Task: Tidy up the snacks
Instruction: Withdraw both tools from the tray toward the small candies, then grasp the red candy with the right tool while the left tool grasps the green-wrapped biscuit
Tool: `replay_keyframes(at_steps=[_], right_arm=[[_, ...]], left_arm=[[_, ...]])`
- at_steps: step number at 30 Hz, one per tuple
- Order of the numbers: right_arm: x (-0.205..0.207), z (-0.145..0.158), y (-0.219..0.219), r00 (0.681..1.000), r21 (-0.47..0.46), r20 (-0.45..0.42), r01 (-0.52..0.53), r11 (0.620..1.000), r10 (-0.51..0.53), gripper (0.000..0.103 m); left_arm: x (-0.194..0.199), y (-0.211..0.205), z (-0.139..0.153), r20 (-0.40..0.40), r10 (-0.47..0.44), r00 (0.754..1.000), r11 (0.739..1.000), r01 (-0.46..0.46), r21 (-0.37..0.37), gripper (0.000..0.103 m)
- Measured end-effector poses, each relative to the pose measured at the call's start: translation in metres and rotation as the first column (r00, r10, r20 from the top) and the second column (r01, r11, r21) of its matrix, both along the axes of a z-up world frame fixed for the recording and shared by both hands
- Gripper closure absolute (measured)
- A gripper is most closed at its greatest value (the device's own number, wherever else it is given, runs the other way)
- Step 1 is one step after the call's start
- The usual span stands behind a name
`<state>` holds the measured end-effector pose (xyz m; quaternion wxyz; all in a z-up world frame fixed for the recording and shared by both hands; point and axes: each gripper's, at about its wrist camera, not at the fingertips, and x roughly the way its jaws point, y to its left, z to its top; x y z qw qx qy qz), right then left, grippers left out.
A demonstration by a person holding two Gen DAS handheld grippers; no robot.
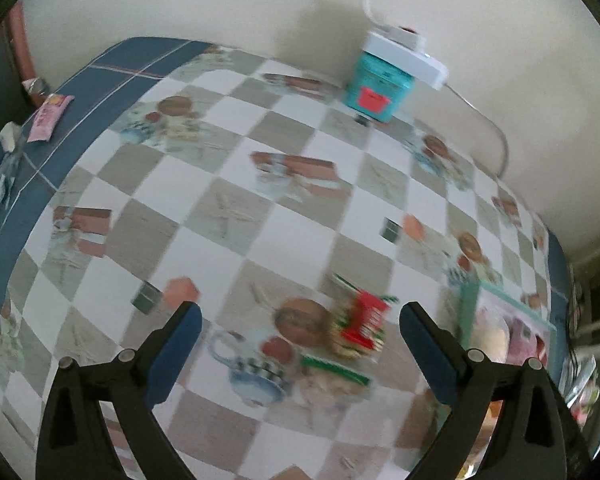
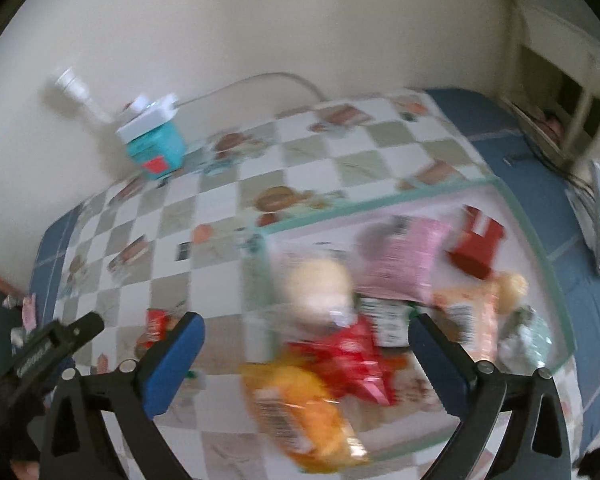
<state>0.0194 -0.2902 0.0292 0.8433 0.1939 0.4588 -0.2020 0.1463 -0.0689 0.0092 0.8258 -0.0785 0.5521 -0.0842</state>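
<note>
My left gripper (image 1: 300, 320) hangs open over the checked tablecloth (image 1: 260, 208). A red and green snack packet (image 1: 364, 320) lies on the cloth between its blue fingers (image 1: 178, 344), nearer the right one, and no pad touches it. My right gripper (image 2: 306, 322) is open above a clear bin with a green rim (image 2: 380, 199). Several snacks lie in the bin: an orange packet (image 2: 300, 412), a red packet (image 2: 348, 356), a pink packet (image 2: 404, 260) and a red box (image 2: 476, 244). Nothing is held. The bin's corner (image 1: 470, 308) shows at the right of the left wrist view.
A teal box (image 1: 378, 88) with a white power strip (image 1: 404, 54) on top stands at the wall. A pink packet (image 1: 50, 116) lies on the blue border at far left. In the right wrist view another red packet (image 2: 156, 324) lies left of the bin.
</note>
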Motion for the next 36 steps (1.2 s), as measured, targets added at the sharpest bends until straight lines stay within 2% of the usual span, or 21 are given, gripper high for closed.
replay_keyframes(at_steps=[7,9,13,20,22,25,27,28,31,36], right_arm=[[0.036,-0.012,0.050,0.994,-0.041,-0.022,-0.112,0.993,0.111,0.001],[0.044,-0.016,0.060,0.990,-0.026,-0.018,-0.140,0.990,0.139,0.006],[0.061,-0.030,0.075,0.984,-0.005,-0.037,-0.173,0.985,0.172,0.025],[0.084,-0.062,0.095,0.967,0.058,-0.084,-0.235,0.970,0.239,0.050],[0.087,-0.068,0.097,0.966,0.060,-0.094,-0.235,0.970,0.240,0.051],[0.090,-0.076,0.097,0.965,0.081,-0.099,-0.237,0.968,0.245,0.064],[0.090,-0.079,0.096,0.964,0.096,-0.099,-0.236,0.967,0.245,0.067],[0.091,-0.080,0.095,0.965,0.099,-0.097,-0.232,0.968,0.242,0.074],[0.090,-0.080,0.089,0.968,0.125,-0.082,-0.224,0.967,0.235,0.083],[0.087,-0.073,0.074,0.975,0.139,-0.060,-0.202,0.969,0.212,0.083]], left_arm=[[0.021,0.019,-0.015,-0.044,0.038,0.998,0.999,-0.039,-0.031,0.004],[0.024,0.020,-0.023,-0.071,0.049,0.996,0.998,-0.052,-0.034,0.004],[0.028,0.022,-0.036,-0.117,0.058,0.991,0.997,-0.064,-0.042,0.004],[0.034,0.029,-0.052,-0.152,0.098,0.983,0.994,-0.104,-0.034,0.004],[0.036,0.031,-0.056,-0.158,0.105,0.982,0.993,-0.112,-0.033,0.004],[0.037,0.032,-0.059,-0.159,0.111,0.981,0.993,-0.117,-0.032,0.004],[0.037,0.031,-0.061,-0.160,0.110,0.981,0.993,-0.116,-0.031,0.004],[0.037,0.030,-0.062,-0.161,0.107,0.981,0.993,-0.114,-0.031,0.004],[0.035,0.026,-0.063,-0.163,0.096,0.982,0.994,-0.103,-0.032,0.004],[0.030,0.011,-0.065,-0.160,0.053,0.986,0.997,-0.062,-0.047,0.004]])
